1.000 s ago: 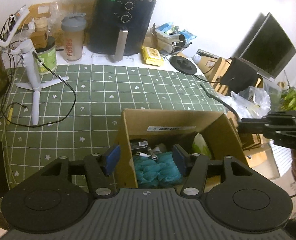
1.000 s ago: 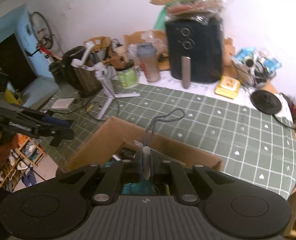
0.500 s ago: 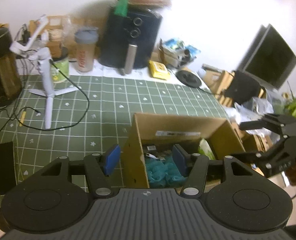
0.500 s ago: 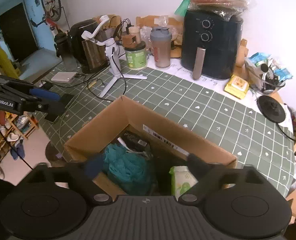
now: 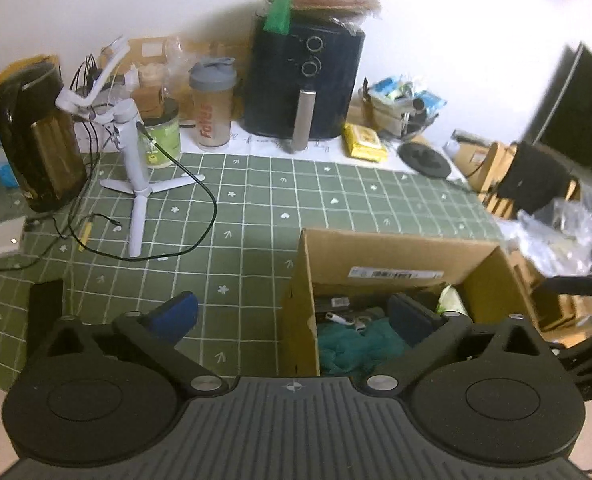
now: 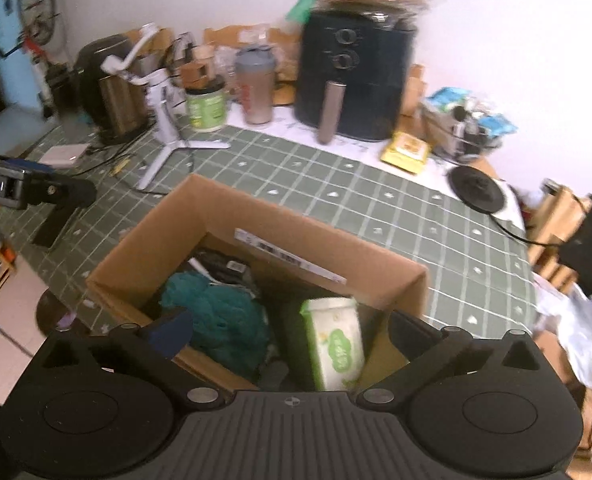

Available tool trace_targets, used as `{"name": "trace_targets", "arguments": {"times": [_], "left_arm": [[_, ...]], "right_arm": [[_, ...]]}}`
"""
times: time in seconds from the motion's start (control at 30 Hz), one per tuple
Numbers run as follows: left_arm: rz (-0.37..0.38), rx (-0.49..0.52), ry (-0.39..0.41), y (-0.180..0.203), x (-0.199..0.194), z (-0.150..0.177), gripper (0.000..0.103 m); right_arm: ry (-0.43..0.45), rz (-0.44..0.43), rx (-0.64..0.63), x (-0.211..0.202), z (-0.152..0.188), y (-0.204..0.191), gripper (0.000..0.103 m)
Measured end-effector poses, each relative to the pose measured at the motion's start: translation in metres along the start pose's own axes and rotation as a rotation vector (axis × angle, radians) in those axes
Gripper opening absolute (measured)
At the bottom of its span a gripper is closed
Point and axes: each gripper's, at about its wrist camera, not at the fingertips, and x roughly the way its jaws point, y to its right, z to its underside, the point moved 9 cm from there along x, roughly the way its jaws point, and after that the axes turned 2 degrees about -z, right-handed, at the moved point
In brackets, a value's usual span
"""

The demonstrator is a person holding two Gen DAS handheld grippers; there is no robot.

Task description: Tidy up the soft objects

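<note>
Left wrist view: the left gripper [image 5: 292, 314] has its fingers [image 5: 174, 314] spread wide and holds nothing. One finger hangs over the green checked surface [image 5: 256, 208]; the other lies inside the open cardboard box [image 5: 379, 246], and whether it touches the contents cannot be told. The box stands at the near right edge of the surface. Inside it a teal soft bundle [image 5: 351, 346] lies at the near left, with small dark items behind it and a green-and-white wipes pack [image 5: 449, 300] partly visible at the right wall. A black air fryer [image 5: 305, 80] and a white tripod [image 5: 134, 168] stand toward the far edge.

Right wrist view: the right gripper [image 6: 284, 330] also has its fingers [image 6: 174, 330] spread wide, empty, and poised over the box's [image 6: 200, 216] near rim. The teal soft bundle [image 6: 216, 314] fills the box's left half; the wipes pack [image 6: 335, 340] stands upright just right of it, near the right wall. The left gripper [image 6: 36, 192] shows at the left edge, beside the box.
</note>
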Motion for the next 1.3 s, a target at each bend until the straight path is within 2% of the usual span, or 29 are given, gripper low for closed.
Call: {"name": "trace_targets", "arguments": {"times": [0.07,0.27,0.53,0.7,0.87,1.03,1.3], "left_arm": [[-0.033,0.025,-0.005,0.004,-0.001,0.002,0.103],[-0.065,0.08,-0.018,0.025,-0.007,0.013,0.103],[-0.101,0.148,-0.063,0.045,-0.009,0.029,0.103],[-0.1,0.149,-0.098,0.051,-0.009,0.038,0.103],[-0.087,0.114,-0.162,0.052,-0.004,0.052,0.103],[-0.105,0.107,-0.213,0.051,-0.001,0.063,0.103],[-0.105,0.093,-0.243,0.051,0.0,0.069,0.103]], "right_arm": [[-0.005,0.038,0.014,-0.002,0.005,0.003,0.103],[-0.001,0.148,-0.002,-0.01,0.024,0.004,0.103],[-0.082,0.119,0.148,-0.011,0.049,0.012,0.103],[-0.148,0.124,0.204,-0.009,0.065,0.019,0.103],[-0.196,0.134,0.209,-0.008,0.077,0.019,0.103],[-0.219,0.131,0.214,-0.007,0.082,0.021,0.103],[-0.234,0.125,0.219,-0.005,0.083,0.023,0.103]]}}
